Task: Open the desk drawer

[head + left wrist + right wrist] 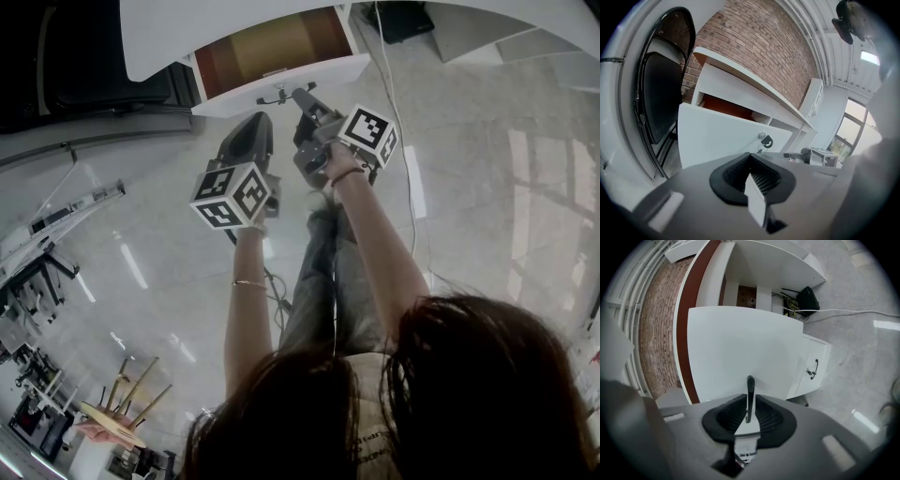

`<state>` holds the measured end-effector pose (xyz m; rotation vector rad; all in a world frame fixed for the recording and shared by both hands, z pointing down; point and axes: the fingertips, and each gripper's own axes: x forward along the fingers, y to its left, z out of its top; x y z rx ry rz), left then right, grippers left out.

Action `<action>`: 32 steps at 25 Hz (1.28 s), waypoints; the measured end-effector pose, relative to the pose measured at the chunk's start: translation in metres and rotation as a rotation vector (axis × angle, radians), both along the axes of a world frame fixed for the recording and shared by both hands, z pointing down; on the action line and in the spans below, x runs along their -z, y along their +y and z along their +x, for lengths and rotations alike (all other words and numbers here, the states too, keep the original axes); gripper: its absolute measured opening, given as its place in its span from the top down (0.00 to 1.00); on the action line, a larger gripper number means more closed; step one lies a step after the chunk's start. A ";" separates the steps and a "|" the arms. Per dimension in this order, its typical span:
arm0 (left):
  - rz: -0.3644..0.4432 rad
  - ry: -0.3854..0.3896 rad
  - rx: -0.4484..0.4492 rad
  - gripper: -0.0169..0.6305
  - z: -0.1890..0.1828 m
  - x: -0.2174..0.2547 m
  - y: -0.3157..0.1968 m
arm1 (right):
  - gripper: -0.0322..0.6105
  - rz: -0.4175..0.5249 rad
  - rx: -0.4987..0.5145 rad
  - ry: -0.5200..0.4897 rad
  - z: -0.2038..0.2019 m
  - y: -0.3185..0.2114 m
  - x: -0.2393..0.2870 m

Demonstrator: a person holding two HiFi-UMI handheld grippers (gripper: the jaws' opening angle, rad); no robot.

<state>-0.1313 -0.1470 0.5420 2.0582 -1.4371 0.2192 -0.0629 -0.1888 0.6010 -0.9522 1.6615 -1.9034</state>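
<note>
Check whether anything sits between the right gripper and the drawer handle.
Nothing visible does: the right gripper is shut on the drawer handle, and the drawer stands partly open.

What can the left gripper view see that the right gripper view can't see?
Only the left gripper view shows the black chair and the window. Only the right gripper view shows the black handle pinched in the right gripper, a small cabinet door and a black box on the floor. Both show the white drawer front and the brick wall.
</note>
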 end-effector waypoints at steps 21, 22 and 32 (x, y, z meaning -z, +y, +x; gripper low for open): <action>0.025 0.033 0.027 0.98 0.009 0.038 0.014 | 0.87 0.315 0.309 0.447 0.010 0.025 0.067; 0.029 0.036 0.030 0.98 0.010 0.045 0.016 | 0.87 0.343 0.330 0.487 0.011 0.027 0.076; 0.077 0.036 0.013 0.98 0.027 0.115 0.026 | 0.88 0.569 0.454 0.658 0.013 0.046 0.164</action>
